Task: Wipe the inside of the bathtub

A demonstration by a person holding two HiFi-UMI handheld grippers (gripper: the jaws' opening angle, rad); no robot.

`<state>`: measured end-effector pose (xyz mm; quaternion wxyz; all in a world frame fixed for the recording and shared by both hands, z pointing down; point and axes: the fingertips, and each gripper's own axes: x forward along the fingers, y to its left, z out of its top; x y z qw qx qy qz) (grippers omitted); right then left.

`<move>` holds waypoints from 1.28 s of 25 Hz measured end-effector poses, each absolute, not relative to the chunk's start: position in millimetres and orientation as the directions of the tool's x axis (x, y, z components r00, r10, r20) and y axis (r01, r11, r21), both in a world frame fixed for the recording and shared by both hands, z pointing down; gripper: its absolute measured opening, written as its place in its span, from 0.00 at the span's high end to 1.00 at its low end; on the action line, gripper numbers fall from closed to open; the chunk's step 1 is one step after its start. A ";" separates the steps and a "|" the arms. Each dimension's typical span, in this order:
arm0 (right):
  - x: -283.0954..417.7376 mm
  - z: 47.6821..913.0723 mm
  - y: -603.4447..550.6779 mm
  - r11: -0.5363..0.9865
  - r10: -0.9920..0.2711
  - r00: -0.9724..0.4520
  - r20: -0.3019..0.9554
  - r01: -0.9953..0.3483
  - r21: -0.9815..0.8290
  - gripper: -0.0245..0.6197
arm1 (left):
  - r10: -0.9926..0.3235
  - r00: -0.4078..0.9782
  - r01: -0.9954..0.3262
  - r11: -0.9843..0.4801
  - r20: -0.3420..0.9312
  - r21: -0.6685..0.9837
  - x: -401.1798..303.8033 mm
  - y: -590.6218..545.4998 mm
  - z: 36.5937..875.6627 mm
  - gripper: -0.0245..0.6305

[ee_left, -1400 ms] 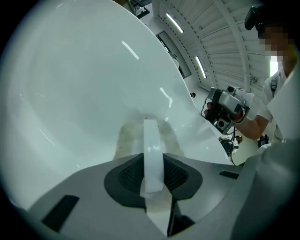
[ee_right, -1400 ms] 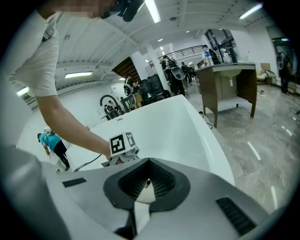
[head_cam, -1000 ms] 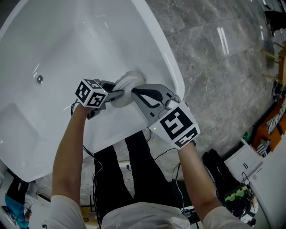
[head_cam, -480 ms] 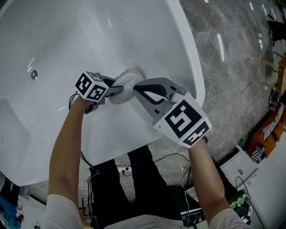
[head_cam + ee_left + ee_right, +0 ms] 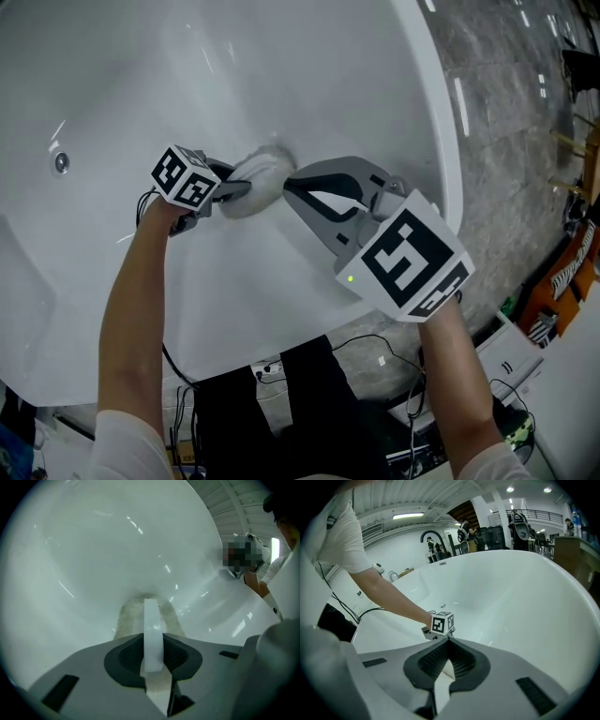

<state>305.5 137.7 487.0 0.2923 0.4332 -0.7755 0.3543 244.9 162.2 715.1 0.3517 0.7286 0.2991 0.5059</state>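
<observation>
White glossy oval bathtub [image 5: 281, 56] fills most of the head view, with its rim curving down the right side. Grey marble-pattern tiled floor [image 5: 506, 141] shows beyond that rim.

Right gripper [image 5: 292, 183], grey with a black-and-white marker cube, reaches over the right rim to the inner wall. In the right gripper view its jaws [image 5: 449, 641] are pressed together, pinching a white bit of cloth between the dark pads.

Left gripper [image 5: 239, 190], with a smaller-looking marker cube, comes over the near rim and points at the right gripper, tips close together. In the left gripper view its jaws [image 5: 152, 639] are clamped on the cloth, which spreads out past them flat on the tub wall.

White fluffy wiping cloth [image 5: 253, 183] sits bunched between the two gripper tips, touching the inner wall well below the right rim [image 5: 129, 618].

Small round metal fitting [image 5: 62, 161] sits on the tub surface toward the left edge, well apart from the cloth.
</observation>
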 end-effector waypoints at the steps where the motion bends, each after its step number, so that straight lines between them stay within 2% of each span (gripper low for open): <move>1: 306.1 487.2 134.5 0.379 -0.472 -0.454 0.756 -0.878 -0.291 0.96 | 0.791 0.311 0.076 -0.574 0.528 0.815 244.5 158.9 719.9 0.81; 8: 307.1 493.0 130.1 0.392 -0.477 -0.440 0.761 -0.881 -0.264 0.96 | 0.763 0.303 0.027 -0.606 0.571 0.795 234.5 145.5 752.3 0.82; 23: 298.5 500.8 131.1 0.418 -0.423 -0.478 0.770 -0.857 -0.302 0.96 | 0.717 0.137 -0.320 -0.621 0.683 0.716 195.3 125.6 771.7 0.81; 32: 275.8 496.9 123.3 0.462 -0.392 -0.507 0.767 -0.830 -0.313 0.96 | 0.682 0.068 -0.410 -0.646 0.728 0.644 142.7 107.3 769.4 0.82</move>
